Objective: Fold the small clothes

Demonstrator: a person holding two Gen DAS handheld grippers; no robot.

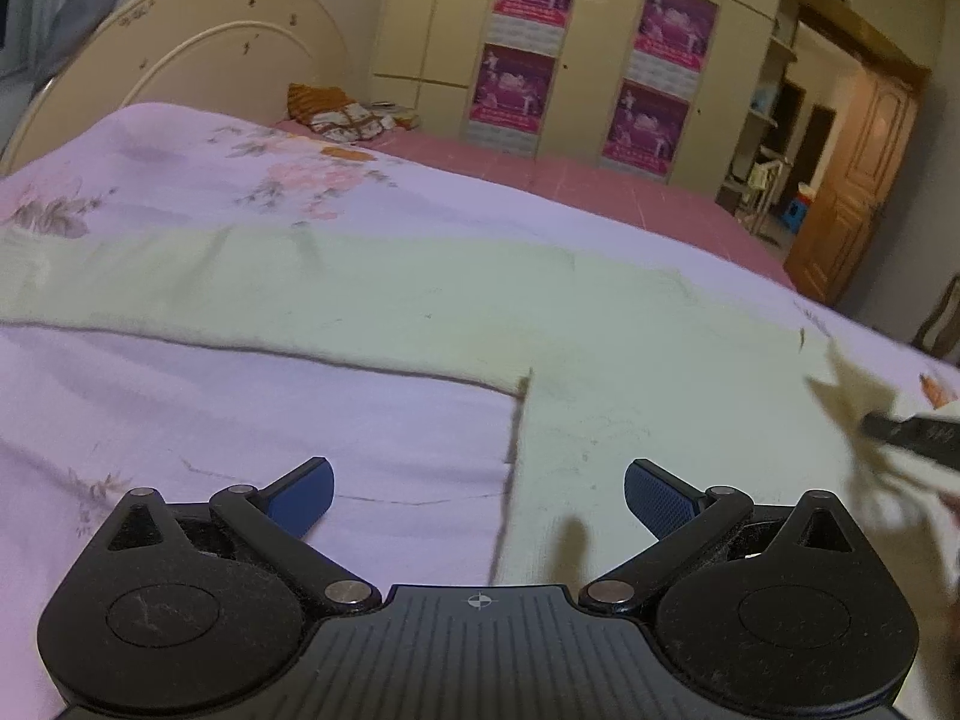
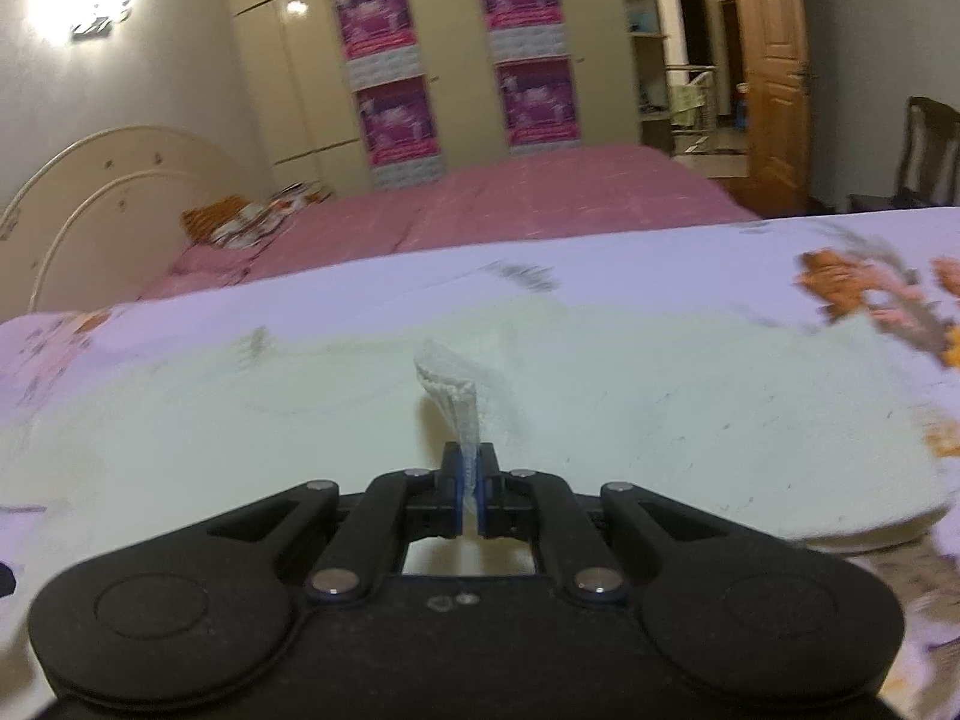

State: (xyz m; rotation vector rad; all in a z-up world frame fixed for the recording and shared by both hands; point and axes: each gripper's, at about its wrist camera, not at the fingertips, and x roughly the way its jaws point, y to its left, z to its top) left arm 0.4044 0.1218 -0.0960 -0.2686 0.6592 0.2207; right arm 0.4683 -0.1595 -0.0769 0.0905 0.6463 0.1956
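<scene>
A pale cream garment [image 1: 630, 384] lies spread flat on the lilac floral bedsheet [image 1: 240, 420], one long part stretching off to the left. My left gripper [image 1: 478, 498] hovers open just above its lower edge, nothing between the blue pads. In the right wrist view the same garment [image 2: 240, 420] fills the middle, and my right gripper [image 2: 471, 483] is shut on a pinched-up fold of its cloth [image 2: 462, 402], lifted off the bed. At the right edge of the left wrist view the right gripper [image 1: 912, 438] appears blurred, with cloth raised.
A pink-covered bed area [image 2: 540, 192] lies beyond the sheet, with folded patterned cloth [image 1: 348, 114] near the cream headboard [image 1: 198, 54]. Wardrobes with pink posters [image 1: 528, 42] line the back wall. A wooden door [image 2: 774, 78] and a dark chair [image 2: 924, 150] stand to the right.
</scene>
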